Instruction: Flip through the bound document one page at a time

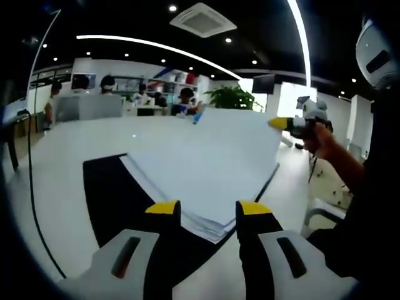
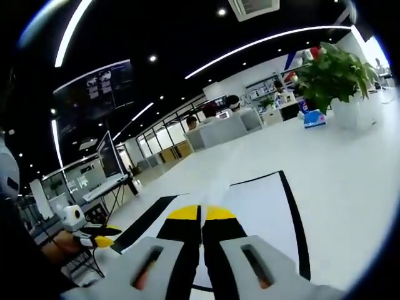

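The bound document [image 1: 187,187] lies open on a black mat [image 1: 109,194] on the white table. Its top page [image 1: 240,140] is lifted and curves up to the right. My right gripper [image 1: 279,123] is pinching that page's far corner, with a hand behind it. In the right gripper view, the right gripper [image 2: 201,214] is shut on the white page [image 2: 262,206], which has a black edge. My left gripper [image 1: 208,209] stands open over the near corner of the paper stack, holding nothing. It also appears low on the left of the right gripper view, as the left gripper [image 2: 94,239].
The white table [image 1: 56,162] stretches far back. A black cable [image 1: 31,187] runs along its left side. A potted plant [image 2: 331,75] and a blue tissue box [image 2: 314,117] stand at the far end. People sit at desks [image 1: 94,106] beyond.
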Motion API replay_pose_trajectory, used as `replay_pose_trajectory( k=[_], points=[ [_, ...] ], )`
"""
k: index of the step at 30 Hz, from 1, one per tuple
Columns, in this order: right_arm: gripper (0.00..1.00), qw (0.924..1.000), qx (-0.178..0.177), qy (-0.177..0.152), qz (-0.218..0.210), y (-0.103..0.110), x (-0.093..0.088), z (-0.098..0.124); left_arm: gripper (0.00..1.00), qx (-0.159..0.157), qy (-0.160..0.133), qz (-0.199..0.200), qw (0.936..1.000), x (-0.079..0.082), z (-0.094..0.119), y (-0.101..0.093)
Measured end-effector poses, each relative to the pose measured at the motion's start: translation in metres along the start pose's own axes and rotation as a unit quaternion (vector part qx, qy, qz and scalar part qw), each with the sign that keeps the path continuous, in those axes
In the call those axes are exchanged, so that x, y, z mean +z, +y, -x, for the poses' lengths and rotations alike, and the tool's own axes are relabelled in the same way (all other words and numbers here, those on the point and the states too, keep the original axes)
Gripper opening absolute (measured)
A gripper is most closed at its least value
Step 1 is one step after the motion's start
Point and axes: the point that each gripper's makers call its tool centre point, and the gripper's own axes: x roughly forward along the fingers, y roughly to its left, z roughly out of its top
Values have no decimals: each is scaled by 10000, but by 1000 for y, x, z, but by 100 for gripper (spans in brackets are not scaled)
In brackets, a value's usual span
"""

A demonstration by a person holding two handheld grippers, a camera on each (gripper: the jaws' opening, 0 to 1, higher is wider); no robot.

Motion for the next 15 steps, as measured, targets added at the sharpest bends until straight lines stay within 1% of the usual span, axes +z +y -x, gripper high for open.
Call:
replay_pose_trajectory(
  k=[7,9,12,15],
  points=[
    [1,9999,41,-14,156,14,3,-2,37,-90,-26,-6,10000,2,-5,-1],
    [1,9998,169,-34,-32,20,4,-4,37,-115,-24,-1,9999,2,-6,-2],
    [1,9998,158,-40,92,28,5,-5,37,-152,-34,4,9999,4,-6,-3],
    [1,9996,237,-54,166,39,5,-9,37,-172,-46,-17,9998,5,-4,-1]
  ],
)
